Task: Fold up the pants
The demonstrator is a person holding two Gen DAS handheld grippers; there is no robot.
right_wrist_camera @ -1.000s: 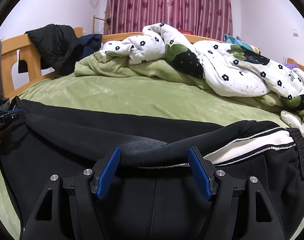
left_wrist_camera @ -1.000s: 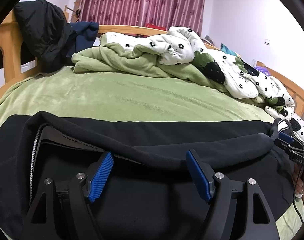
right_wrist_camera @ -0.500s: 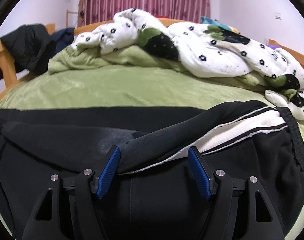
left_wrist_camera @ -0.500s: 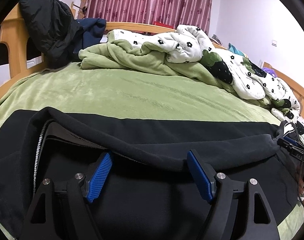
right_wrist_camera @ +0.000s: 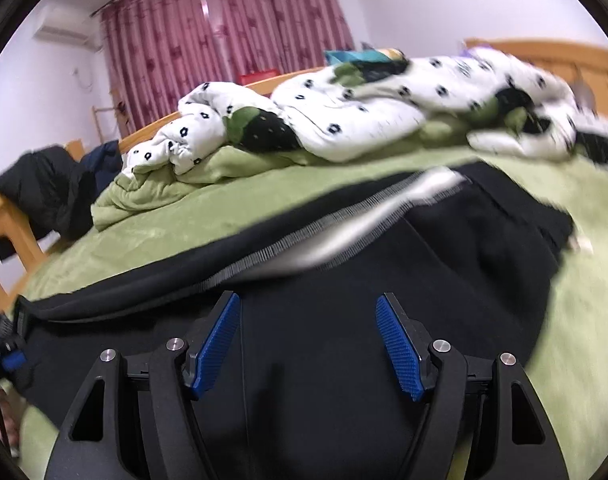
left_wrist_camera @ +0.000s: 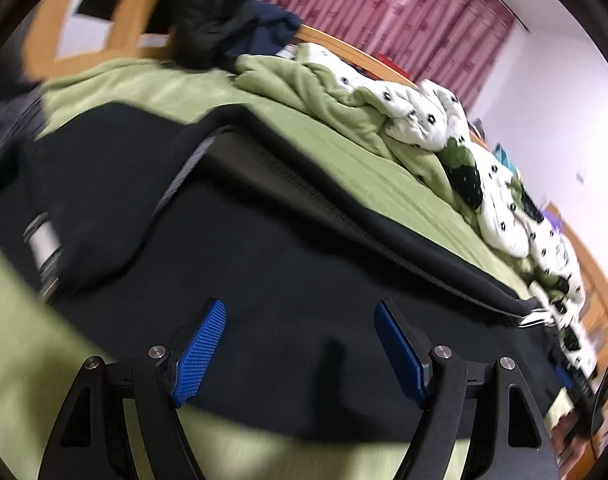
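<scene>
Black pants (left_wrist_camera: 284,264) with a white side stripe lie folded lengthwise across the green bed cover; they also show in the right wrist view (right_wrist_camera: 343,280). My left gripper (left_wrist_camera: 300,350) is open and empty, hovering over the near edge of the pants. My right gripper (right_wrist_camera: 307,344) is open and empty above the pants near the waistband end, where the white stripe (right_wrist_camera: 343,236) shows. Both views are tilted and blurred.
A crumpled white flowered quilt (right_wrist_camera: 363,120) and a green blanket (left_wrist_camera: 323,96) lie heaped at the far side of the bed. Dark jackets (left_wrist_camera: 224,20) hang on the wooden bed frame (right_wrist_camera: 0,240). The green bed cover (right_wrist_camera: 184,224) stretches beyond the pants.
Both grippers have pulled back and tilted; the pants' folded edge that lay between the fingers now lies flat on the bed, beyond both open grippers.
</scene>
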